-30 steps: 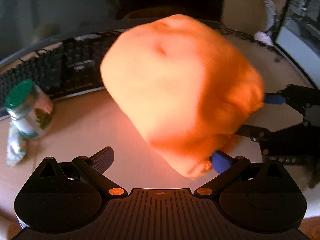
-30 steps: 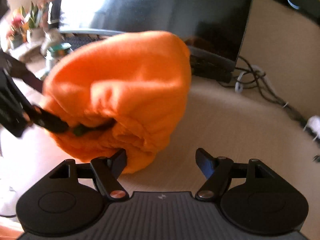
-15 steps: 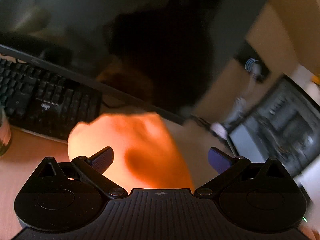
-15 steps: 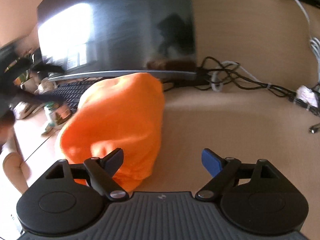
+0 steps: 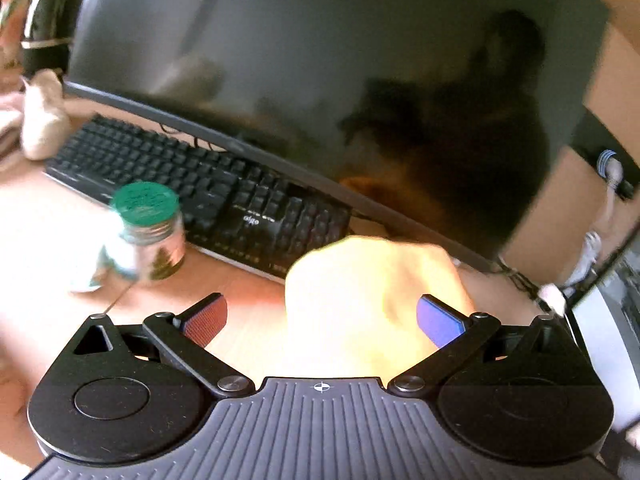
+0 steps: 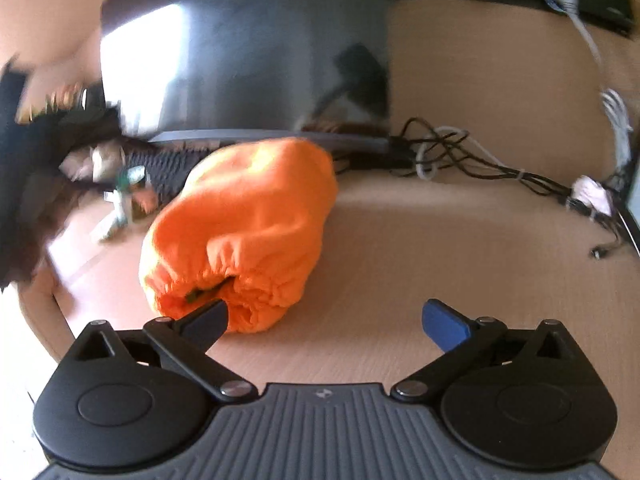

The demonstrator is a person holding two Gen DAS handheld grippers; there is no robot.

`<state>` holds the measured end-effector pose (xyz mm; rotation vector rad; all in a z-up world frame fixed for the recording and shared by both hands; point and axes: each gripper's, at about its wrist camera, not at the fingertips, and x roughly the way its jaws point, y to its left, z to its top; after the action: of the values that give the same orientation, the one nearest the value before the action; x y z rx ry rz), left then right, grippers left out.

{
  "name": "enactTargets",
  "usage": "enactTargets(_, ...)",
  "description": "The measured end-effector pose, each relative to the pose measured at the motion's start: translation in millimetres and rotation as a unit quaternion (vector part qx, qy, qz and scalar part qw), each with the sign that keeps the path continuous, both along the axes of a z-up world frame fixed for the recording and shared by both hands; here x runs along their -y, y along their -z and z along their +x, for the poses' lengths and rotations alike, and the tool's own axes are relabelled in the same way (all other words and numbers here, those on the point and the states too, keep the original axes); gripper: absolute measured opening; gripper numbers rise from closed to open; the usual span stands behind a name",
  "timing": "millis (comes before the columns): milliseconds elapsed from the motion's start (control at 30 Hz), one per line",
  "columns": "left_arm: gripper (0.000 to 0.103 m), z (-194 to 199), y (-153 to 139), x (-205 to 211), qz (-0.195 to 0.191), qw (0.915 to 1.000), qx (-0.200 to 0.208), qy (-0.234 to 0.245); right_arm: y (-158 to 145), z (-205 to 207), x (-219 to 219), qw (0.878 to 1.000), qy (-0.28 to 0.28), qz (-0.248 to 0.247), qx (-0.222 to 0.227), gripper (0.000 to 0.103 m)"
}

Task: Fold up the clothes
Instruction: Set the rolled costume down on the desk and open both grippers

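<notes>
An orange garment, rolled into a thick bundle with a gathered hem facing me, lies on the wooden desk. In the left wrist view the bundle is blurred and overexposed, sitting between the spread fingers. My left gripper is open above it and holds nothing. My right gripper is open and empty, to the bundle's right, its left fingertip just in front of the hem.
A curved dark monitor and a black keyboard stand behind the bundle. A green-lidded jar is at the left. Tangled cables lie at the back right. A blurred dark shape fills the right view's left edge.
Both grippers have let go of the orange bundle and pulled back from it. The bundle now rests on the desk. The left gripper has swung leftward, bringing the jar into view.
</notes>
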<state>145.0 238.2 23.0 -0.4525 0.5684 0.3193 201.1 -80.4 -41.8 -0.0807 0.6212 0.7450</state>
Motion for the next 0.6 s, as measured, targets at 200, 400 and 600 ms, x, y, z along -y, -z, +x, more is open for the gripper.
enactTargets(200, 0.103, -78, -21, 78, 0.119, 0.9923, 0.028, 0.019, -12, -22, 21, 0.999, -0.020, 0.035, 0.035, 0.103)
enactTargets(400, 0.103, -127, 37, 158, 0.128, 0.9912, -0.017, -0.029, 3, -63, 46, 0.999, -0.020, 0.029, 0.028, 0.103)
enactTargets(600, 0.103, -134, 37, 191, 0.131, 0.9898, -0.019, -0.052, -13, -92, 73, 0.995, -0.022, 0.023, 0.098, 0.103)
